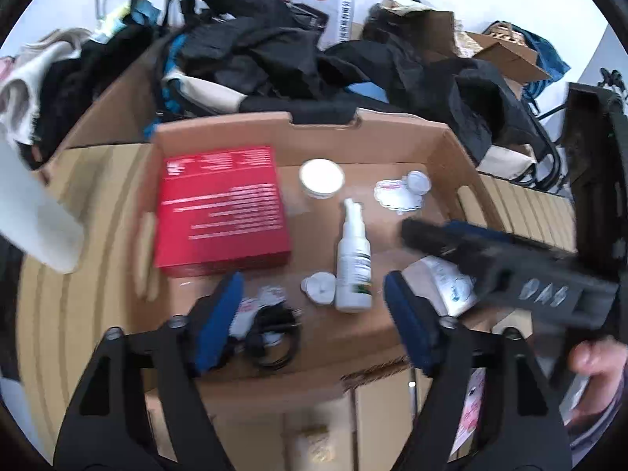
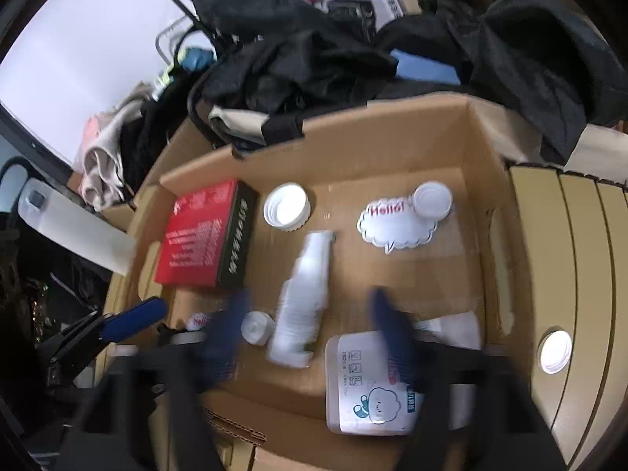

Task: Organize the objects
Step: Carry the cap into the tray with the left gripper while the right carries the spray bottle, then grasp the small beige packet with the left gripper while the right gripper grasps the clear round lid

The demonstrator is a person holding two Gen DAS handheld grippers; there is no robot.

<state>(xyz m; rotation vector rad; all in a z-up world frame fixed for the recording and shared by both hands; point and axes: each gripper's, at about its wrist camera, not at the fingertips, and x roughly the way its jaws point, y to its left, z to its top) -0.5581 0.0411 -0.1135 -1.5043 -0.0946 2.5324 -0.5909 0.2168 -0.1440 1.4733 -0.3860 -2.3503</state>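
Shallow cardboard box (image 1: 451, 145), white spray bottle (image 1: 353, 263) lying mid-floor, red box (image 1: 221, 208) by its left wall, left claw (image 1: 314, 314) apart and empty, right claw (image 2: 310, 337) apart (blurred), tissue pack (image 2: 369, 388) half hidden beneath it.

Bright even daylight, washed-out white wall, motion blur throughout, strong fisheye curvature, dark vignetted corners

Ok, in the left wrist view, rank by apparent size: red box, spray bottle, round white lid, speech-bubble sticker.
1. Red box, clearly largest.
2. Spray bottle.
3. Round white lid and speech-bubble sticker look alike; blur leaves them unranked.
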